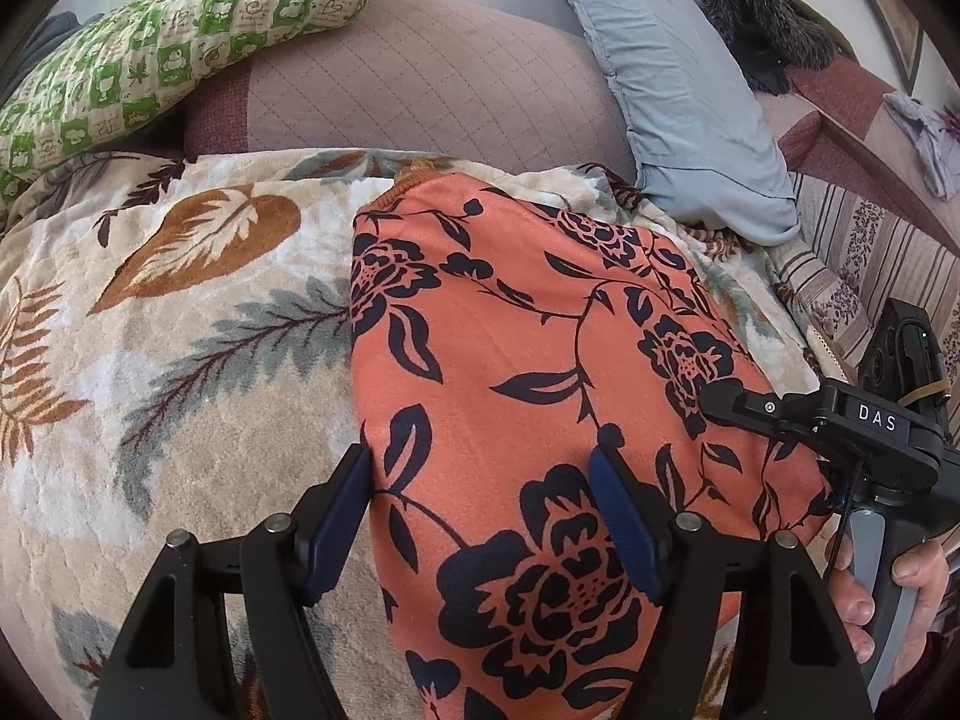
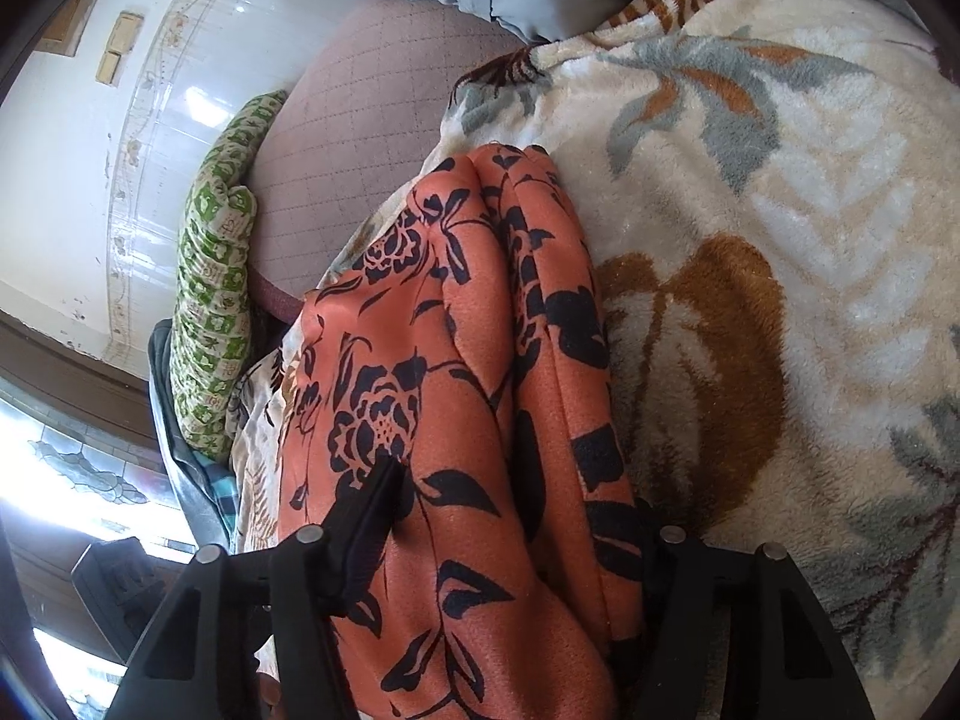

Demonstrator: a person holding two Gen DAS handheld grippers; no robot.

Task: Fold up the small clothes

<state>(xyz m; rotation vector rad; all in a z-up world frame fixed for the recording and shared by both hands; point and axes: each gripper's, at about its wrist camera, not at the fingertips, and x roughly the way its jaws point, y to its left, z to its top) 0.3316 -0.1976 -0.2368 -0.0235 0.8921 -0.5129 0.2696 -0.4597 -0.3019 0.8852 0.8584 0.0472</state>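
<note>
An orange garment with a black flower print lies folded on a cream leaf-patterned blanket. My left gripper straddles the garment's near left edge. One blue pad stands just off the cloth and the other rests on top of it, the jaws wide apart. In the right wrist view the garment mounds up in loose folds inside my right gripper. Its left finger lies on the cloth, and the other finger is hidden under the folded edge. From the left wrist view that gripper's finger sits on the garment's right edge.
A green patterned pillow, a mauve quilted cushion and a light blue pillow line the far side of the blanket. A dark furry item lies behind them. A hand holds the right gripper's handle. A striped cover is at right.
</note>
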